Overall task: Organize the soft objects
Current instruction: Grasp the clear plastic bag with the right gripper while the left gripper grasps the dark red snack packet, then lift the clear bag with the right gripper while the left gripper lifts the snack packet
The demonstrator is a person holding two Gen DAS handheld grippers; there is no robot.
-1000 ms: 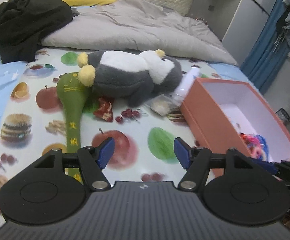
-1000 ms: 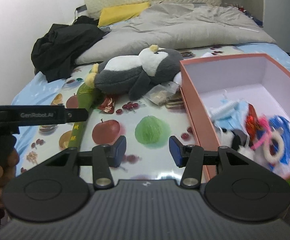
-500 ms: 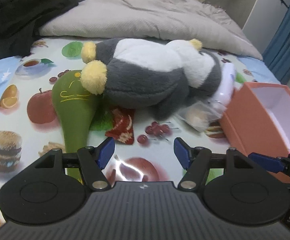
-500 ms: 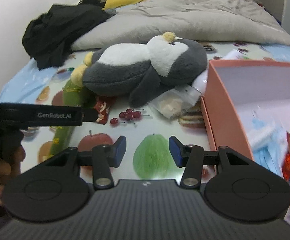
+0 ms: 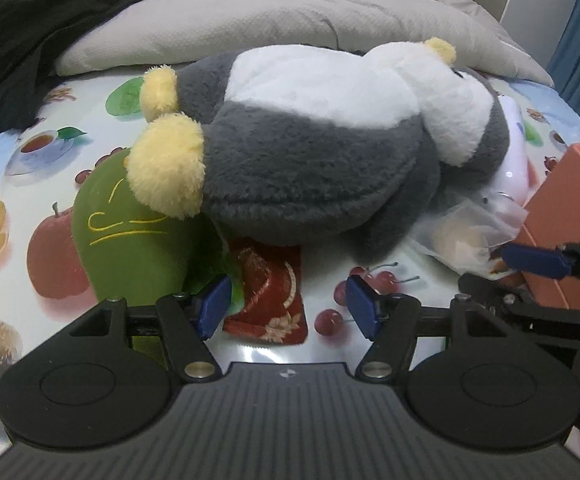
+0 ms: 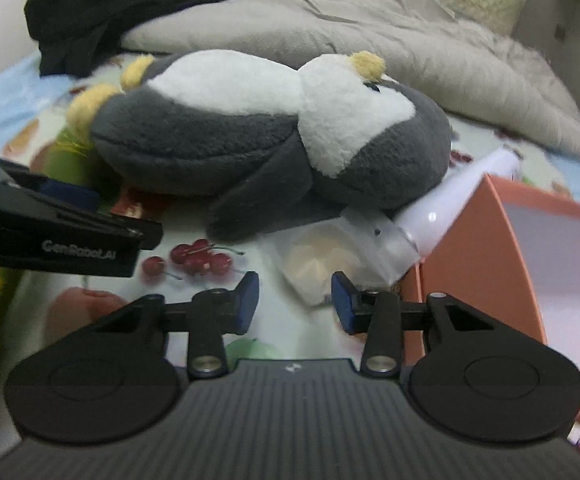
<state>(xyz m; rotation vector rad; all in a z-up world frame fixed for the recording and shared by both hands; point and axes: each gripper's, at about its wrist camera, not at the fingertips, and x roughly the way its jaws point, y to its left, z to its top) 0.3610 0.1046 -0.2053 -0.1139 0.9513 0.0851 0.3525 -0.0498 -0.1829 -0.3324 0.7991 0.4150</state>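
Both tongs were matte black with a ribbed grey-black body, two round discs and silver screws at the arm pivots. The left tongs [image 5: 286, 306] and right tongs [image 6: 295, 302] carried dark blue pads. White "GenRobot.AI" lettering marked the left tongs' side, left of the right tongs.

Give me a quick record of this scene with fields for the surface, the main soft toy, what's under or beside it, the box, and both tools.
surface: bed sheet printed with fruit and food
main toy: grey and white plush penguin, lying on its side
beside it: green plush, partly under the penguin's yellow feet; red patterned pouch under its body
near head: clear bag and white bottle
box: orange box, open
left tool: open, jaws just narrowed, holding nothing
right tool: open, jaws just narrowed, bag edge near its fingers
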